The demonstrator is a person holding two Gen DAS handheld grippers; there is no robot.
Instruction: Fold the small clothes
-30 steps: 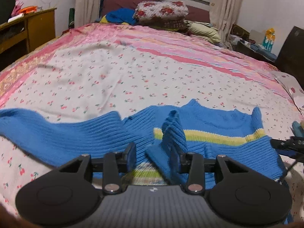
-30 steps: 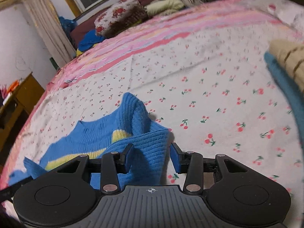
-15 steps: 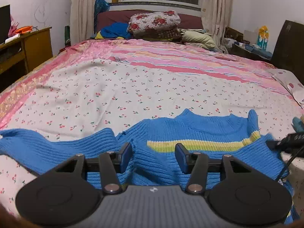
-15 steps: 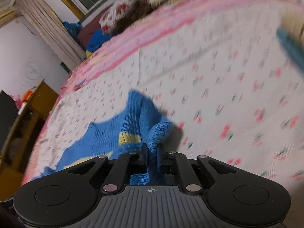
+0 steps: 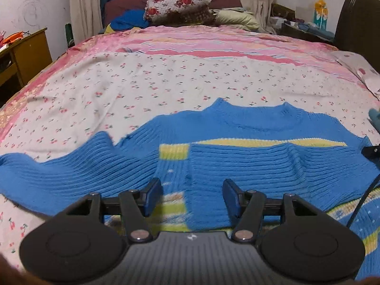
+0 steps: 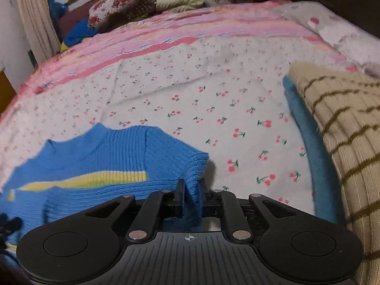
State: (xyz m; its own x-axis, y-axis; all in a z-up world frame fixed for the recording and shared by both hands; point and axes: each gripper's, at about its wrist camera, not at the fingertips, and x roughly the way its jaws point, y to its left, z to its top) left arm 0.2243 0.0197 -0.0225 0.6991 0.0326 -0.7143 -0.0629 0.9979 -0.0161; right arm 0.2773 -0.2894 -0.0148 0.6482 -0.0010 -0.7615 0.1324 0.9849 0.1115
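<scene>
The right gripper [image 6: 192, 196] has its jaws pinched on a fold of the blue sweater [image 6: 99, 166], loosening slightly in the last moment with the knit between them. The left gripper [image 5: 192, 196] has its jaws spread apart, having just been opening, and they hover over the sweater's front without pressing it. The sweater lies spread on the cherry-print bedsheet [image 5: 166, 87], collar toward twelve o'clock. At three o'clock from the right gripper sits a beige striped knit [image 6: 342, 118] on a teal garment [image 6: 306, 128].

A home bedroom: a wide bed under a cherry-print sheet [image 5: 166, 83], a floral pillow [image 5: 178, 3], cream curtains [image 5: 82, 7], a wooden side cabinet [image 5: 28, 52].
</scene>
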